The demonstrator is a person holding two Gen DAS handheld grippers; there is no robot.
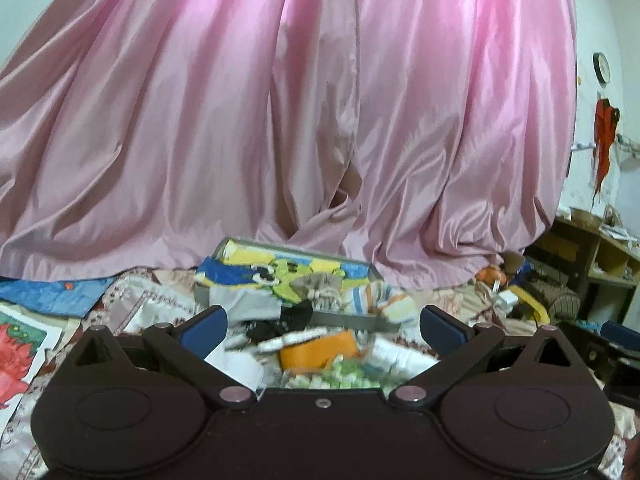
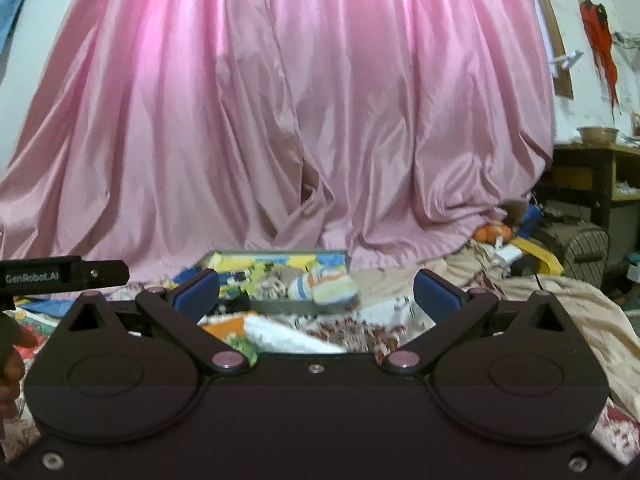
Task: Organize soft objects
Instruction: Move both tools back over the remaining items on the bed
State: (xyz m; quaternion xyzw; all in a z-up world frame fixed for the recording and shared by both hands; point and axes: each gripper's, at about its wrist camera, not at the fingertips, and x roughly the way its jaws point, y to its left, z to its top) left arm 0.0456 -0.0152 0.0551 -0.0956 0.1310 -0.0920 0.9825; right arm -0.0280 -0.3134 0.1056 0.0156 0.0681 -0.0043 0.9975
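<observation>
Soft items, as I see them from both wrist views:

Striped sock [image 2: 324, 286]: rolled, with bands of white, orange, blue and yellow; it lies at the near right edge of the grey tray [image 2: 280, 304], partly over its rim. Blurred in both views.

Orange cloth [image 1: 320, 350]: folded piece on the patterned bedspread [image 2: 352, 330], near side of the tray, between my left gripper's fingers in view but untouched.

White cloth [image 2: 292, 336]: just right of the orange one, touching it.

Green-and-white piece [image 1: 340, 374]: nearest the left gripper; too blurred to name further.

Tray contents: a yellow, blue and green cartoon-print fabric [image 1: 280, 268], with a beige knotted item [image 1: 320, 286] on it.

Left gripper [image 1: 322, 326]: jaws spread wide, holding nothing.

Right gripper [image 2: 316, 292]: jaws spread wide, holding nothing.

Backdrop: pink satin curtain [image 1: 280, 100] across the far side.
</observation>
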